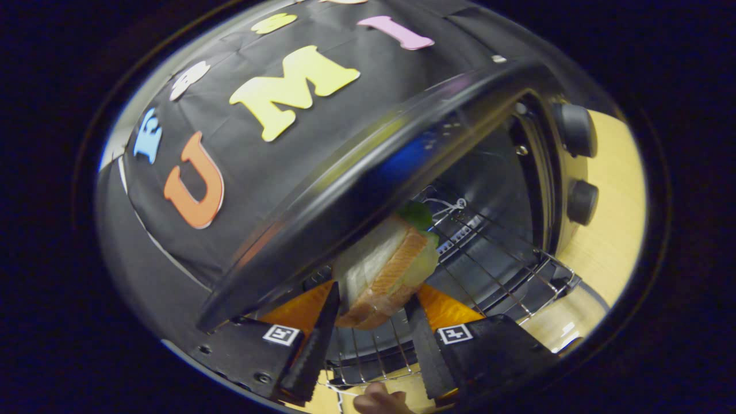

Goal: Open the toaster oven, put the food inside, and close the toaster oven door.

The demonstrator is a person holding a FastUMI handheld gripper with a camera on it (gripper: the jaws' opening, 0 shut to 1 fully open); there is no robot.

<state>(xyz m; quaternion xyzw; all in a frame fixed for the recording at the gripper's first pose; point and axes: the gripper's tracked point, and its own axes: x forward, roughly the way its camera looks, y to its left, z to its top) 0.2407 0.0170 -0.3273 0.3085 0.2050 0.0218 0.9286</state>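
**A:** Status? Claw is clamped on the sandwich, both fingers pressing its sides. It sits at the mouth of the toaster oven, over the front of the wire rack.

**B:** Agreed. The view is rolled hard, so the sandwich is likely tilted against the rack. The oven's top edge passes just above it.

**A:** Then level the wrist first. Keep low under that edge and go further along the rack before letting go.

**B:** Set it flat on the wires, then release. Lettuce at the far end could snag.

**A:** A fingertip shows below the claw. Knobs are well off to the side; wooden counter beyond them.
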